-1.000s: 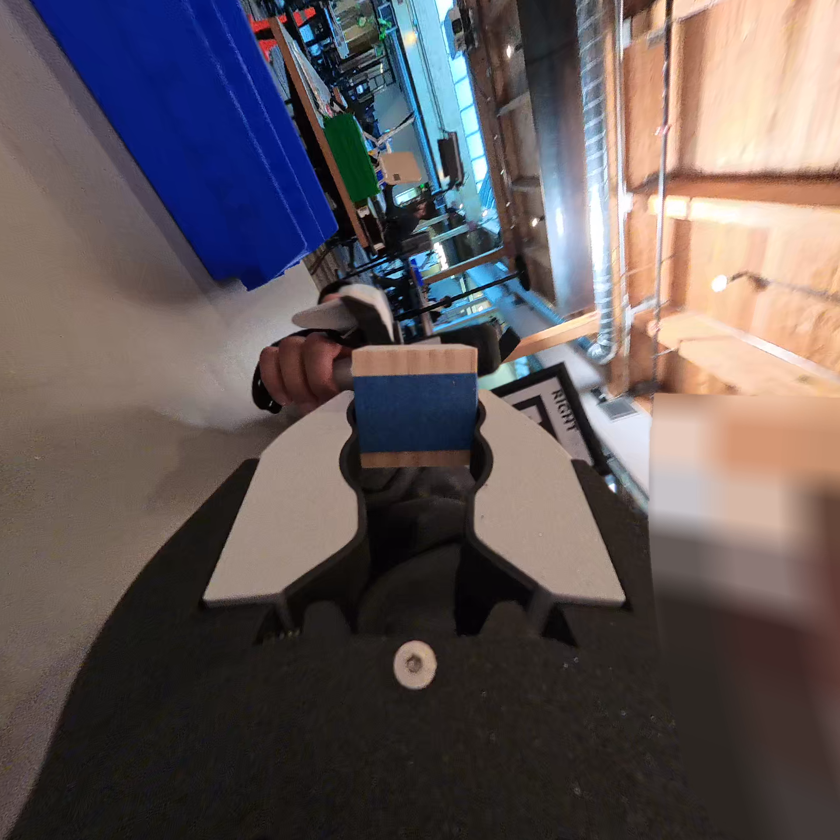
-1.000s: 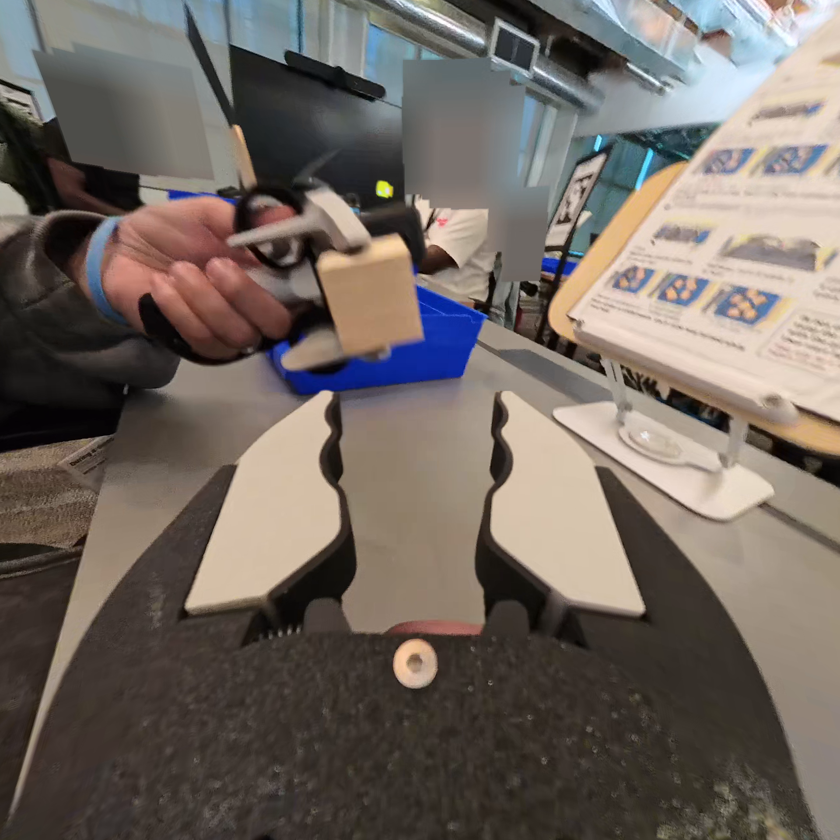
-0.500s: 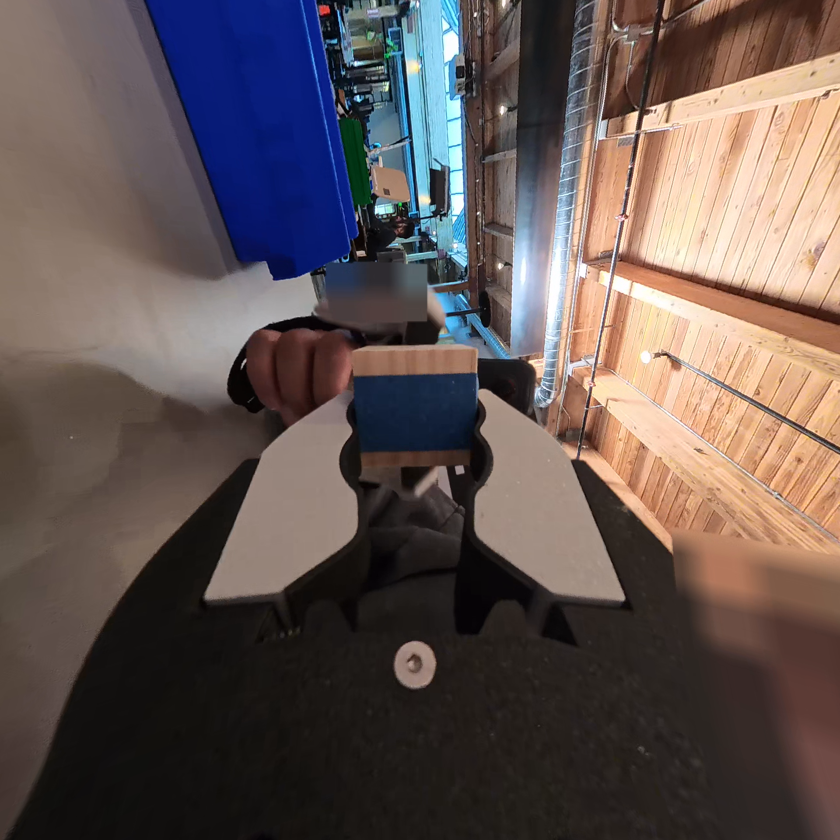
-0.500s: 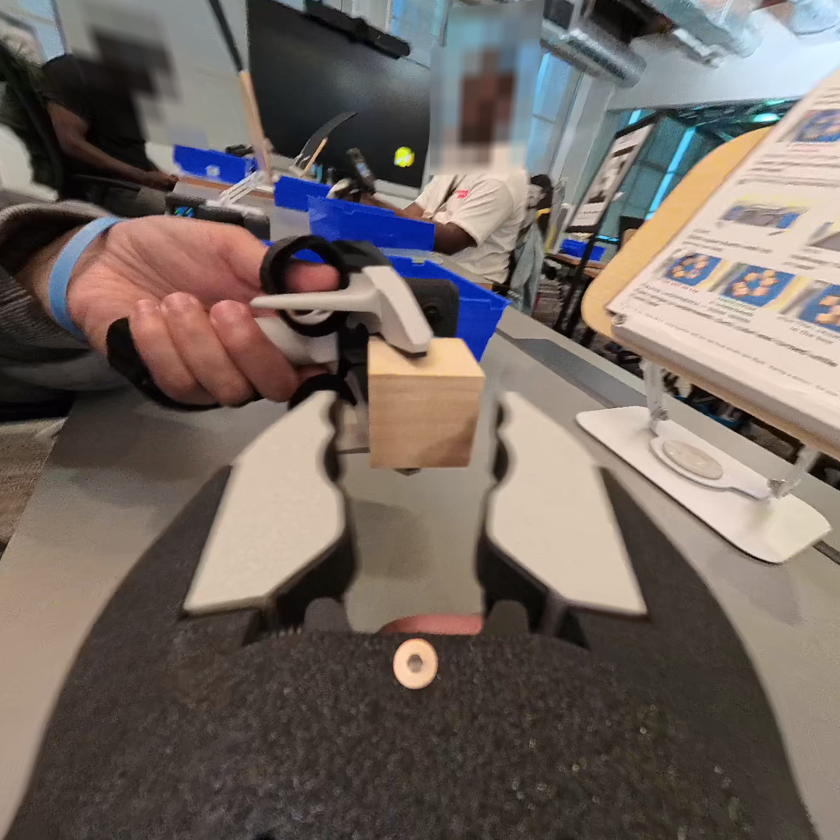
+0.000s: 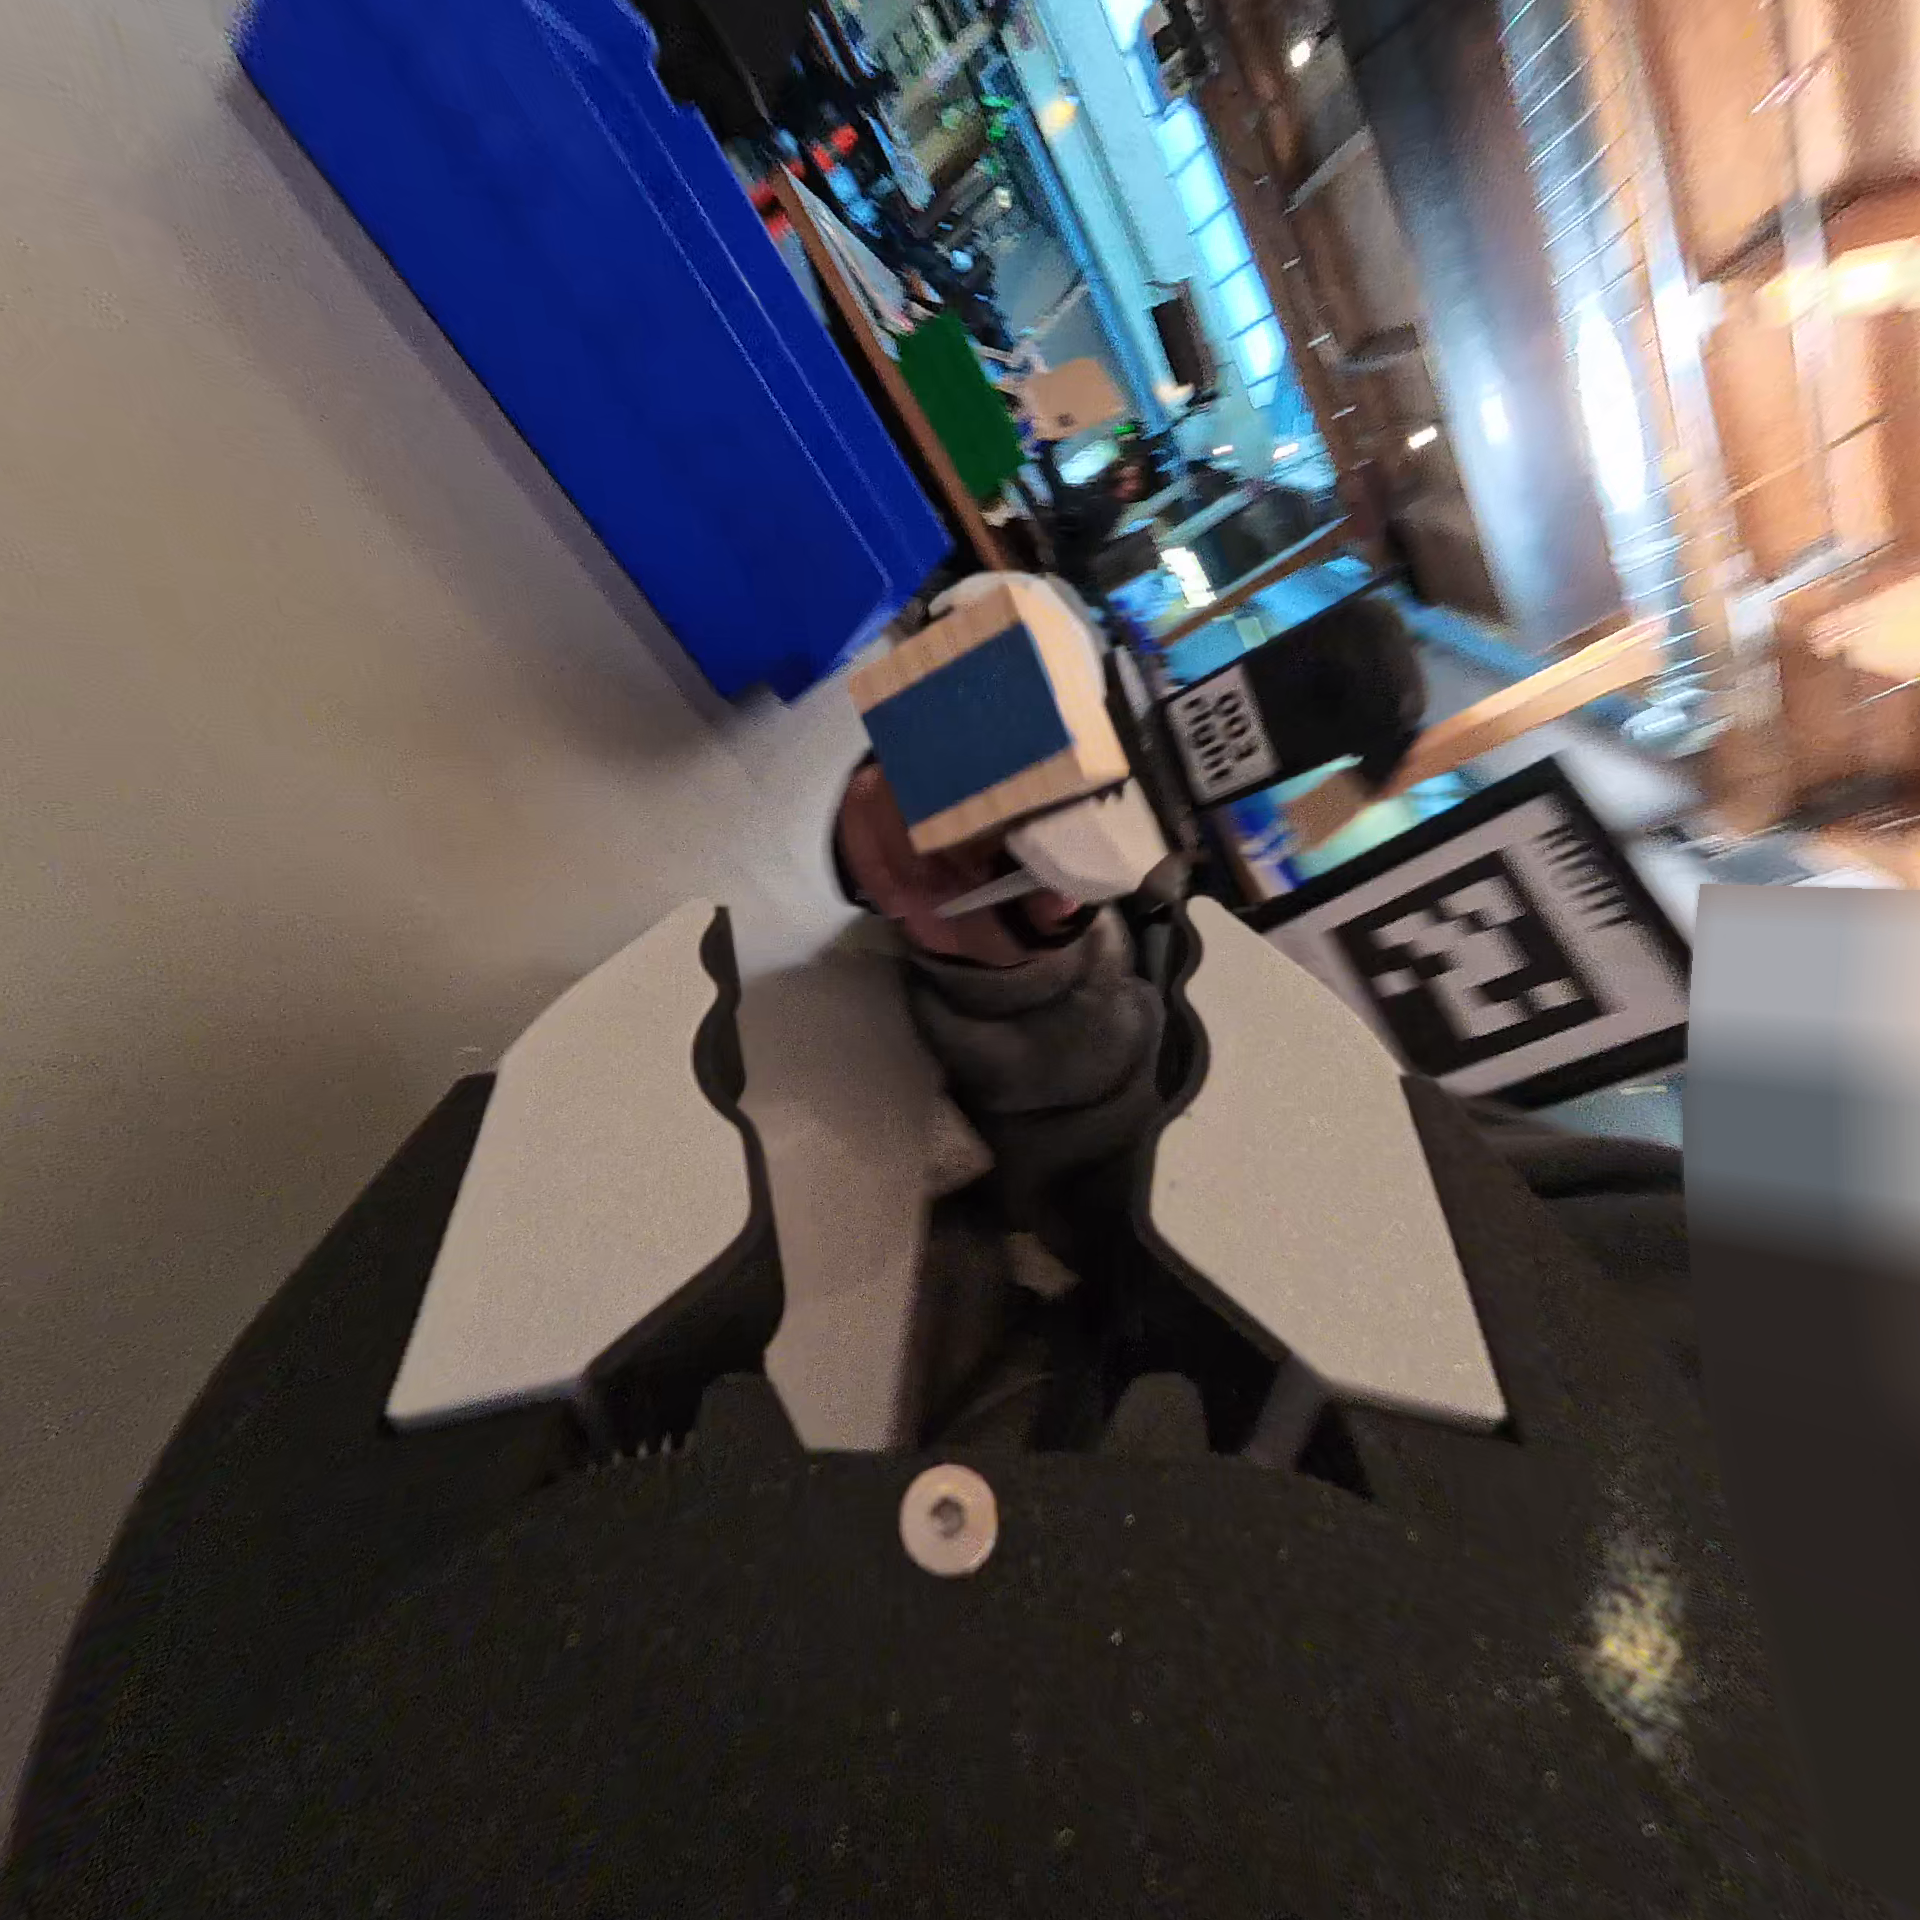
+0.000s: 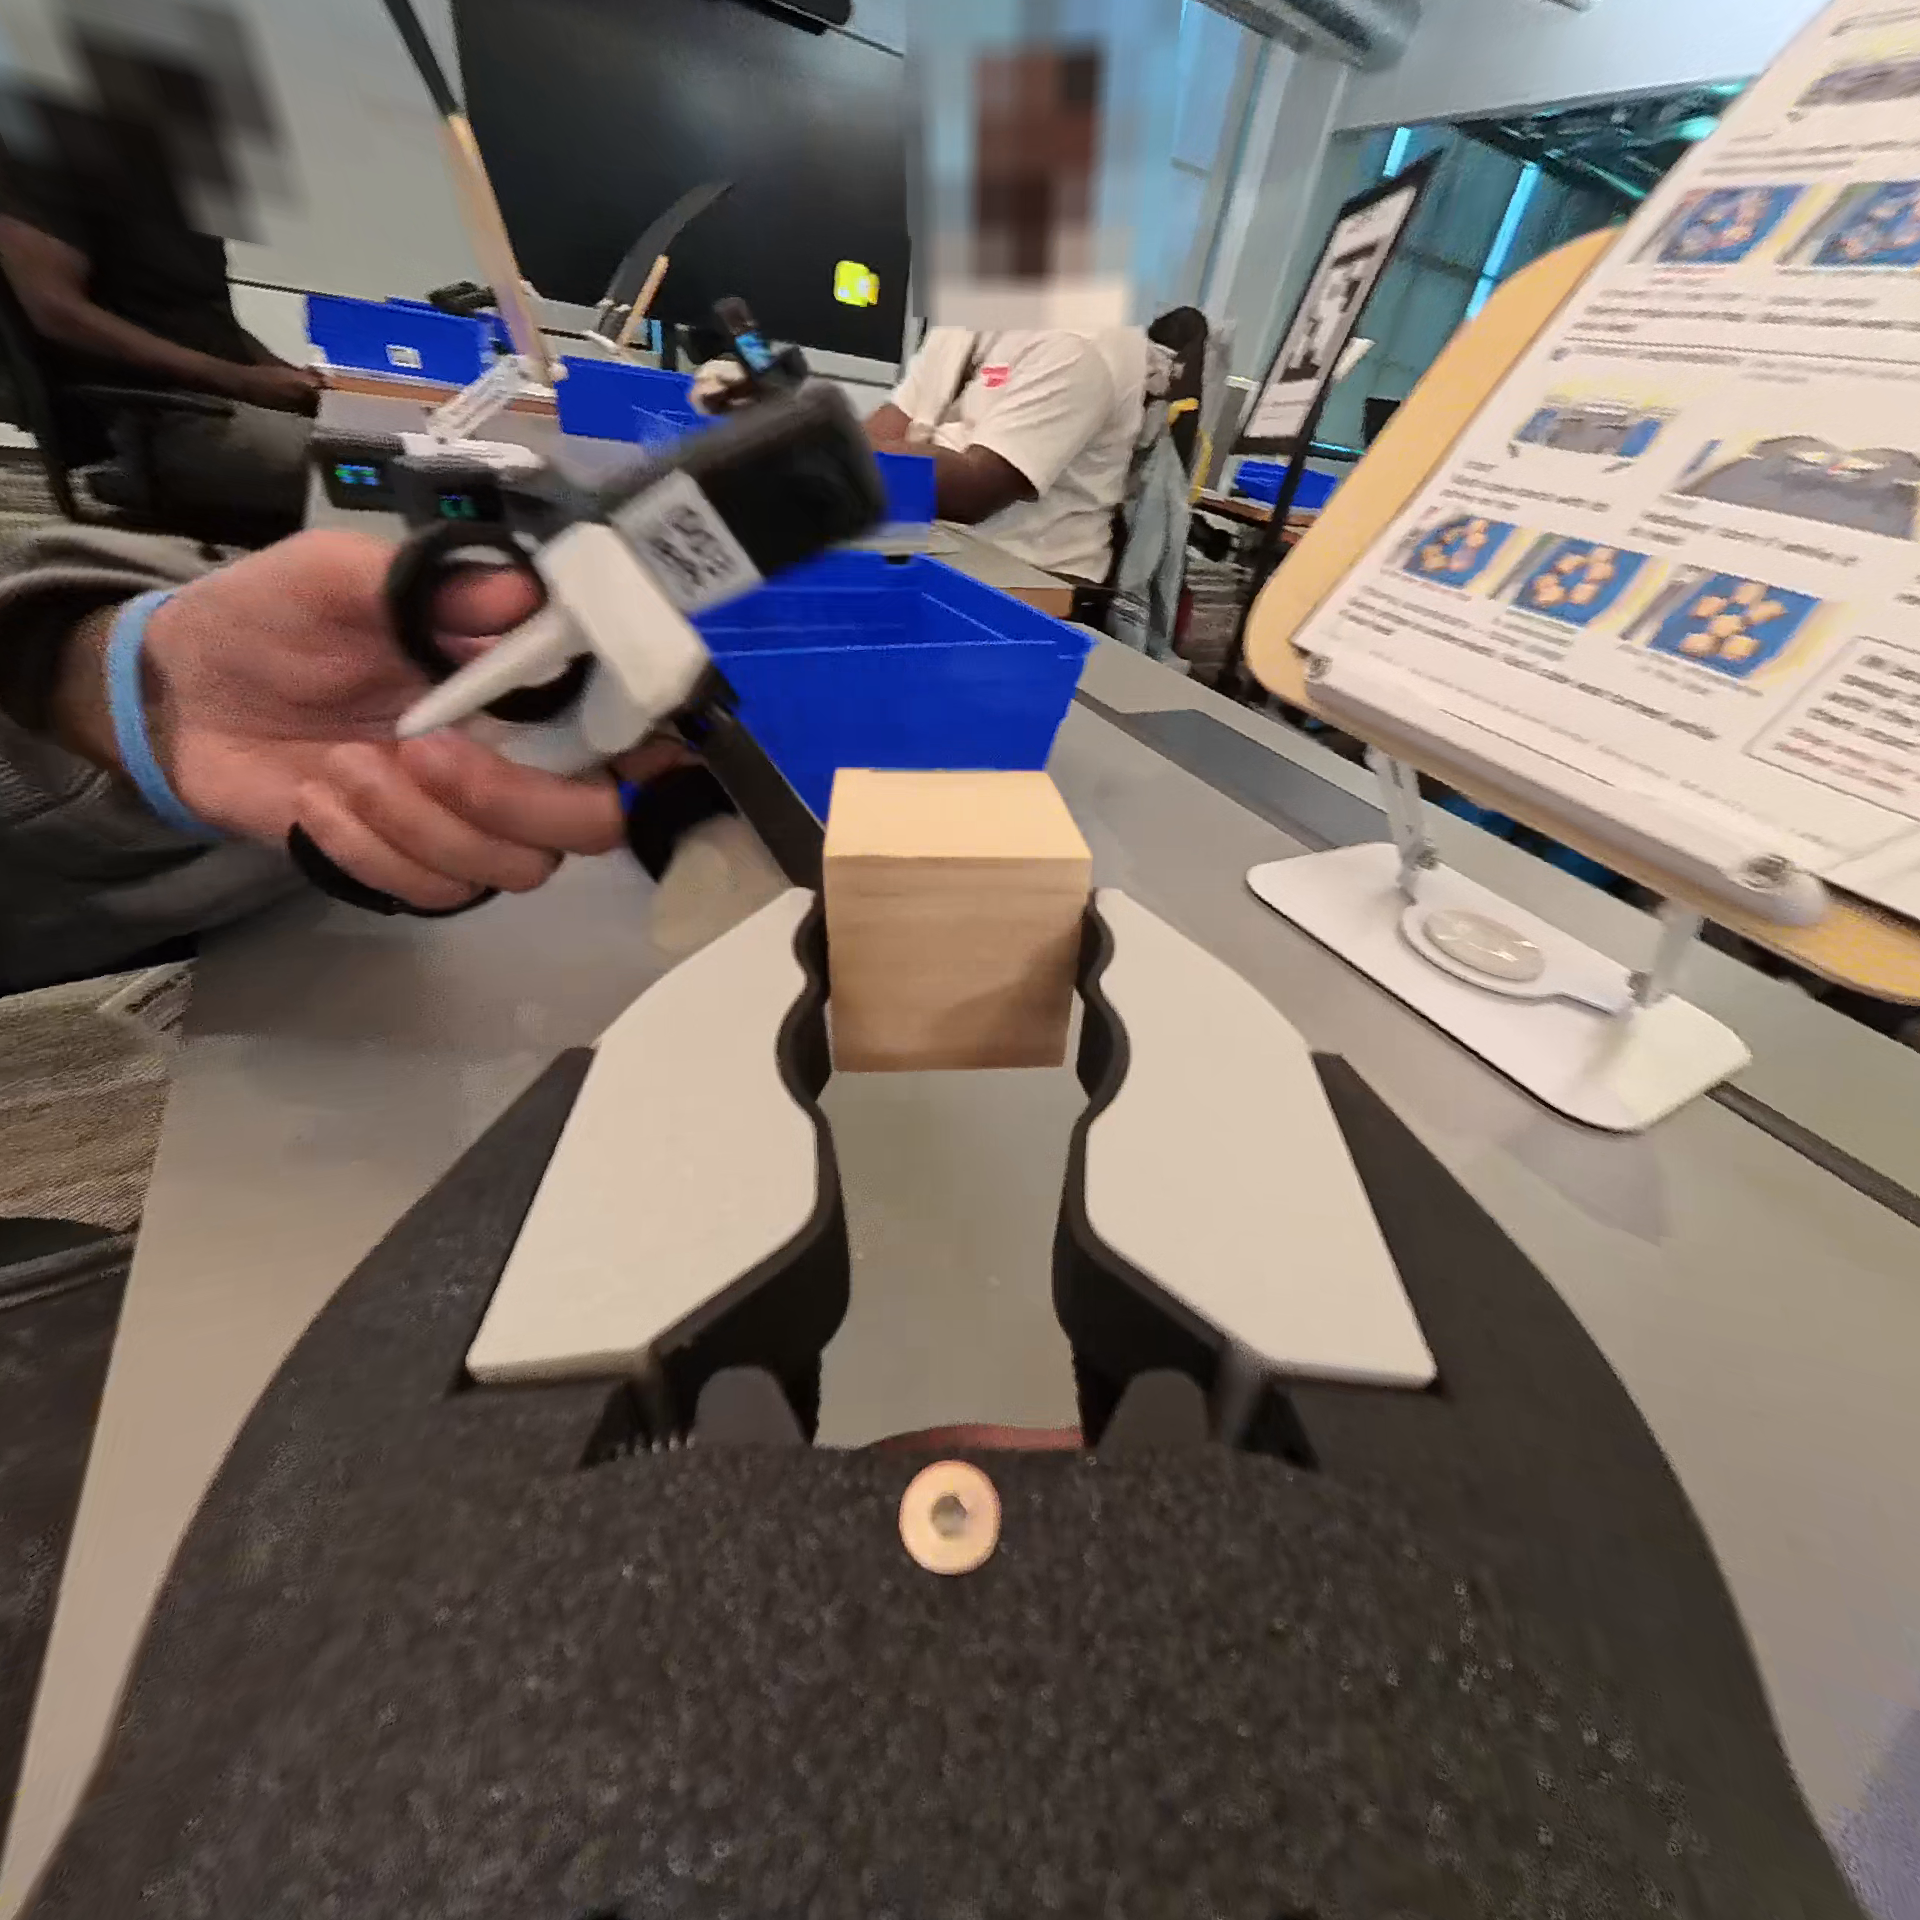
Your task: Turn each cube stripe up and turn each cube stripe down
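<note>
The right gripper (image 6: 954,961) pinches a wooden cube (image 6: 954,920) between its fingertips, held in the air above the grey table (image 6: 1455,1299); the faces toward this camera are plain wood. In the left wrist view the same cube (image 5: 987,732) shows a blue stripe on the face toward that camera, with the right gripper's white fingers behind it. The left gripper (image 5: 956,935) is spread wide with nothing between its fingers, its view rolled so that the table (image 5: 260,675) runs up the left side. From the right wrist view the left gripper (image 6: 717,748) is held in a hand (image 6: 312,727) just left of the cube and apart from it. A blue bin (image 6: 894,665) stands on the table behind the cube, toward the far edge, and a white stand (image 6: 1507,977) bearing an illustrated sheet (image 6: 1683,499) sits near the right edge. People sit at other tables in the background.
</note>
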{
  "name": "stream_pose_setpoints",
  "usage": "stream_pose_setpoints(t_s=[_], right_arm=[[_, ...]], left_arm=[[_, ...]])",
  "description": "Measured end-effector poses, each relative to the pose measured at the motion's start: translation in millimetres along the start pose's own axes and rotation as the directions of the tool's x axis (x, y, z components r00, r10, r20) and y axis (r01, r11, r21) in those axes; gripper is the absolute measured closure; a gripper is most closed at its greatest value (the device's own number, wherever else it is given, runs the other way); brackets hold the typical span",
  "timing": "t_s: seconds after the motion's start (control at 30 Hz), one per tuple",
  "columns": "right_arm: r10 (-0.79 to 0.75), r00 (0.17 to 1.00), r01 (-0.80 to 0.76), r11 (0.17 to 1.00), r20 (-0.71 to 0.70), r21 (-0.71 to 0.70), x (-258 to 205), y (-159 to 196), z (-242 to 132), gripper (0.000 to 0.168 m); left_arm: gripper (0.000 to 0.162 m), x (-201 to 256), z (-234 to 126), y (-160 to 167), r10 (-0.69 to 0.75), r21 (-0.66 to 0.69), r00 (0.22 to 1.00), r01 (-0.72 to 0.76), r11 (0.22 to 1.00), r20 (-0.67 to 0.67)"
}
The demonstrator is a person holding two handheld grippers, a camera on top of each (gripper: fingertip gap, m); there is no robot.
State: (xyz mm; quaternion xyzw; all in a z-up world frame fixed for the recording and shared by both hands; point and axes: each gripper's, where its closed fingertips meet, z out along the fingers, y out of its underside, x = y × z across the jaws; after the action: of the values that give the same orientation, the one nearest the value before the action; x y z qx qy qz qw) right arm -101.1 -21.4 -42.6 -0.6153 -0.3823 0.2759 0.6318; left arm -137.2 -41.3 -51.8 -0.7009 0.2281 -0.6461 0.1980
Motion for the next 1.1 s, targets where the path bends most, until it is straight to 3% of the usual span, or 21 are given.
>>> stream_pose_setpoints(t_s=[0.07,0.13,0.2,0.23,0.27,0.43,0.53,0.67,0.8,0.9,1.0,1.1], right_arm=[[0.010,0.998,-0.011,1.000,-0.058,-0.009,9,-3,-10,0.123],[0.035,0.994,-0.038,0.999,-0.107,-0.024,18,-3,-19,0.123],[0.062,0.987,-0.067,0.997,-0.146,-0.029,26,-3,-26,0.123],[0.081,0.982,-0.089,0.995,-0.168,-0.037,31,-3,-30,0.123],[0.100,0.975,-0.111,0.993,-0.196,-0.046,37,-3,-33,0.123],[0.087,0.908,-0.143,0.984,-0.410,-0.107,91,-22,-69,0.123],[0.159,0.814,-0.288,0.946,-0.558,-0.151,149,-30,-101,0.123],[0.194,0.681,-0.488,0.839,-0.706,-0.240,235,-2,-127,0.123],[0.194,0.574,-0.712,0.598,-0.796,-0.368,293,69,-138,0.123],[0.156,0.511,-0.825,0.367,-0.845,-0.431,302,115,-163,0.122],[0.101,0.481,-0.863,0.230,-0.871,-0.450,300,142,-189,0.123],[0.071,0.463,-0.880,0.151,-0.883,-0.449,297,163,-206,0.123]], left_arm=[[0.082,-5,-14,-1,0.249,0.018,0.948,-0.258,0.966,0.197],[0.084,-18,-31,-3,0.493,-0.052,0.741,-0.531,0.846,0.456],[0.091,-34,-51,-6,0.592,-0.193,0.463,-0.657,0.729,0.660],[0.091,-36,-54,-5,0.620,-0.245,0.378,-0.683,0.688,0.688],[0.097,-36,-52,0,0.643,-0.284,0.341,-0.687,0.669,0.686],[0.096,-34,-37,14,0.674,-0.317,0.383,-0.665,0.676,0.632],[0.097,-39,-38,14,0.699,-0.360,0.324,-0.677,0.642,0.637],[0.098,-42,-38,14,0.720,-0.403,0.264,-0.682,0.610,0.642],[0.098,-43,-43,12,0.723,-0.426,0.218,-0.684,0.592,0.656],[0.098,-42,-44,14,0.704,-0.399,0.275,-0.666,0.631,0.655],[0.098,-46,-46,16,0.684,-0.376,0.330,-0.643,0.668,0.650],[0.098,-53,-47,18,0.669,-0.372,0.365,-0.615,0.695,0.647]])
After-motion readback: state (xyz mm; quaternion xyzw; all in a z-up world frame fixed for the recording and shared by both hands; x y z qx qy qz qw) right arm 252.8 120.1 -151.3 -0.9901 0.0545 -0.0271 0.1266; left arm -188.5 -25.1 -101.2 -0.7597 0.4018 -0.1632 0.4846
